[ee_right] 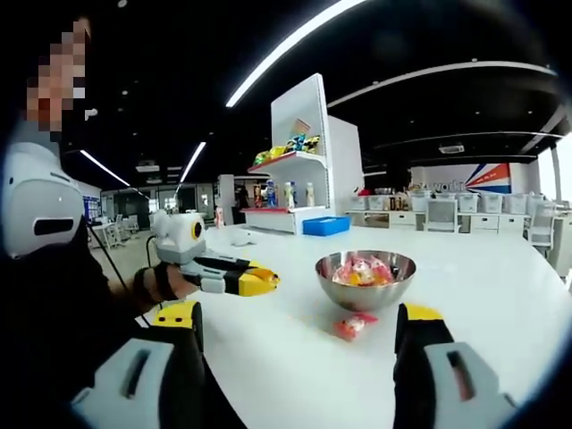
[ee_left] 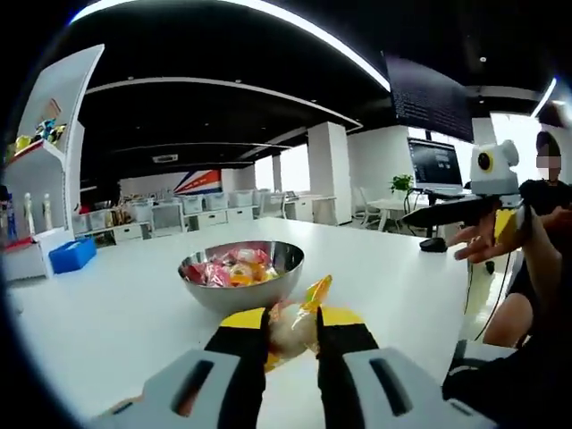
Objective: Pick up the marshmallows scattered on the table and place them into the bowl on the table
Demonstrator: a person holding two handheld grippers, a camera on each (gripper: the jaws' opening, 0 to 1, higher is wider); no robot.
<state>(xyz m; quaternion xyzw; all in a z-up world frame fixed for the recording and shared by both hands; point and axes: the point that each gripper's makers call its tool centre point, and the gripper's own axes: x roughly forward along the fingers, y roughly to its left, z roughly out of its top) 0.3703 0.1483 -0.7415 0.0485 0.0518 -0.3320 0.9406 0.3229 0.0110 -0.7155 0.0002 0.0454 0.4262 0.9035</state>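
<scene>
The left gripper [ee_left: 292, 335] has its jaws clamped on a wrapped marshmallow [ee_left: 295, 323], the crinkled wrapper poking up between the yellow tips, and just ahead of those jaws sits the steel bowl [ee_left: 241, 279], already holding a heap of pink and orange sweets. The right gripper [ee_right: 299, 344] stands with its jaws wide apart and nothing between them; ahead of the gap, slightly toward the right-hand jaw, one more marshmallow [ee_right: 354, 325] lies on the table touching or nearly touching the foot of the bowl [ee_right: 365, 278]. In the right gripper view the left gripper [ee_right: 239, 278] shows off to the left of the bowl, near it but not over it. My worry is the release: the hold looks to be mostly on loose wrapper, so it could slip out short of the rim, or the sweet could bounce off the heap if let go from too high. The loose one by the bowl is awkward too, since a jaw closing there could nudge the bowl and send it sliding on the smooth top. The table [ee_left: 116, 304] is white, glossy and broad. Beyond it, an open office: white shelves [ee_right: 299, 134] with toys, a blue bin [ee_right: 325, 225], rows of desks, a monitor [ee_left: 434, 164], strip lights overhead, and a seated person at the far edge.
</scene>
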